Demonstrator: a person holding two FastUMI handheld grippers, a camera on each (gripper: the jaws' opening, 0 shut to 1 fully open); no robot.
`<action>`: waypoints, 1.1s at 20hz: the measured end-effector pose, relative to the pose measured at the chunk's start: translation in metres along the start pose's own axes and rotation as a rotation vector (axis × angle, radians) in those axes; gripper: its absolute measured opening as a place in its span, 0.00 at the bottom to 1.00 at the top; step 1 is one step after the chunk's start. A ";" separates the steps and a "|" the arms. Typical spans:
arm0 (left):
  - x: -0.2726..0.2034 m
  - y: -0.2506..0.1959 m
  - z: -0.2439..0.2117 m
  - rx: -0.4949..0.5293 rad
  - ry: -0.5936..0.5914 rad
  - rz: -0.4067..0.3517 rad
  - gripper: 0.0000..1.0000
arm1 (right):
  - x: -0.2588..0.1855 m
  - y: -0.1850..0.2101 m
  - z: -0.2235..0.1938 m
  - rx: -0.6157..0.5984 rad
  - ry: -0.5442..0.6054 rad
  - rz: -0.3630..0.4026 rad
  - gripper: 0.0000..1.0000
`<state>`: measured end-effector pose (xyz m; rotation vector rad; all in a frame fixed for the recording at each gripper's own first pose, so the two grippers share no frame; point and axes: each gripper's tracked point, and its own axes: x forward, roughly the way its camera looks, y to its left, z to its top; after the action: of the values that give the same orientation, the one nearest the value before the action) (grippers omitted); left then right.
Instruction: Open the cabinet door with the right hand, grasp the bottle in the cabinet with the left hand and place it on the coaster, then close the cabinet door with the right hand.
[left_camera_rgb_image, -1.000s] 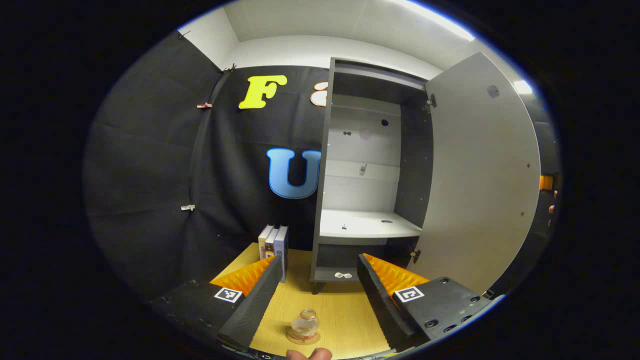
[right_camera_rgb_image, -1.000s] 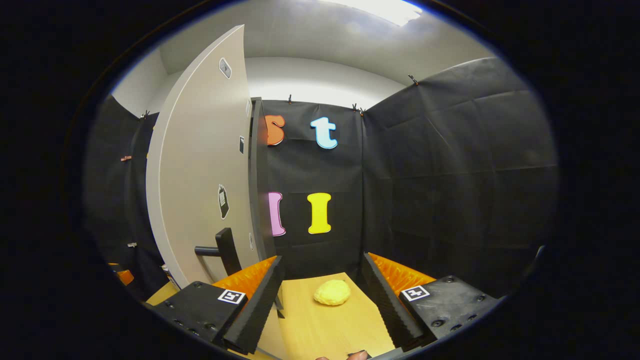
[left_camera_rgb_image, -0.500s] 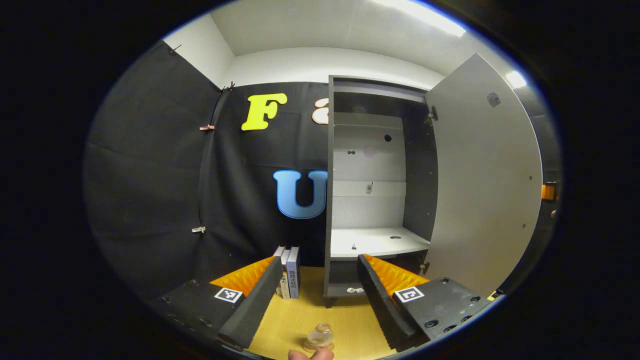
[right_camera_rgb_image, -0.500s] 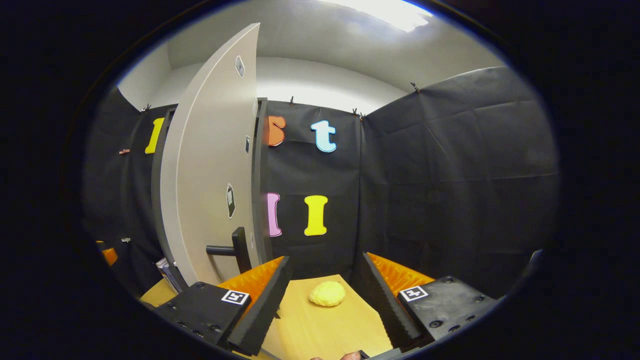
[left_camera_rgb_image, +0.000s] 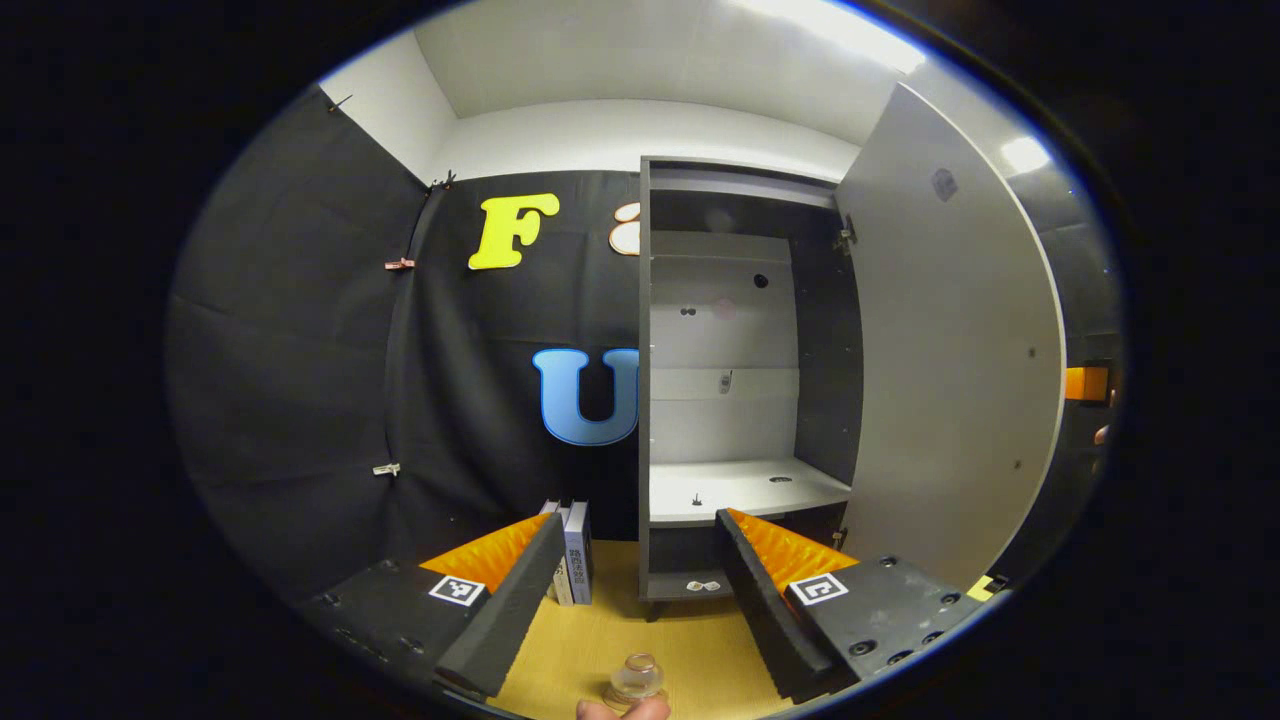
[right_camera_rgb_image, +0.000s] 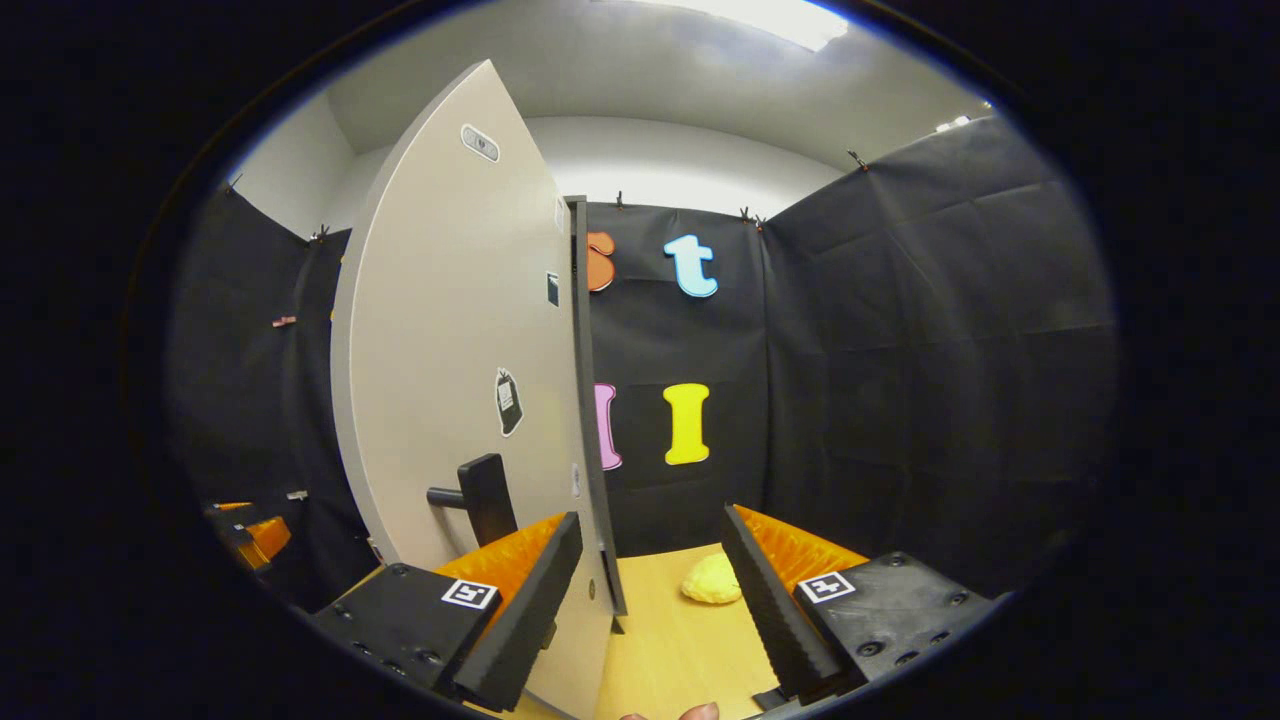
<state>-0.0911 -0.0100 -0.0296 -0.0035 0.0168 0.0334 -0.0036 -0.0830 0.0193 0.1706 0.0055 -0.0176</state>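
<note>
Bottle (left_camera_rgb_image: 637, 678): clear glass, upright on the desk (left_camera_rgb_image: 690, 650), near edge of the left gripper view, in front of the cabinet (left_camera_rgb_image: 735, 380).
Cabinet door (right_camera_rgb_image: 460, 350): open, black handle (right_camera_rgb_image: 480, 495).
Left hand-held gripper (left_camera_rgb_image: 635, 590): released, empty, above the bottle.
Right hand-held gripper (right_camera_rgb_image: 650, 600): released, door edge between its fingers.
Books (left_camera_rgb_image: 572, 552): left of the cabinet.
Yellow lump (right_camera_rgb_image: 712, 579): far on the desk.

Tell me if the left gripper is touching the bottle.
Apart. In the left gripper view the left gripper has open jaws, and the bottle stands below with table showing around it.
</note>
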 end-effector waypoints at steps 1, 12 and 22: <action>-0.001 0.000 0.000 0.003 -0.002 0.000 0.92 | 0.002 0.011 -0.003 0.021 0.006 0.027 0.94; -0.011 0.013 0.005 0.014 -0.012 0.028 0.92 | 0.027 0.127 -0.025 0.018 0.043 0.271 0.96; -0.012 0.015 0.011 0.009 -0.020 0.036 0.94 | 0.022 0.159 -0.035 0.009 0.056 0.351 0.97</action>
<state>-0.1033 0.0050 -0.0180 0.0063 -0.0029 0.0697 0.0214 0.0795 0.0120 0.1793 0.0316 0.3372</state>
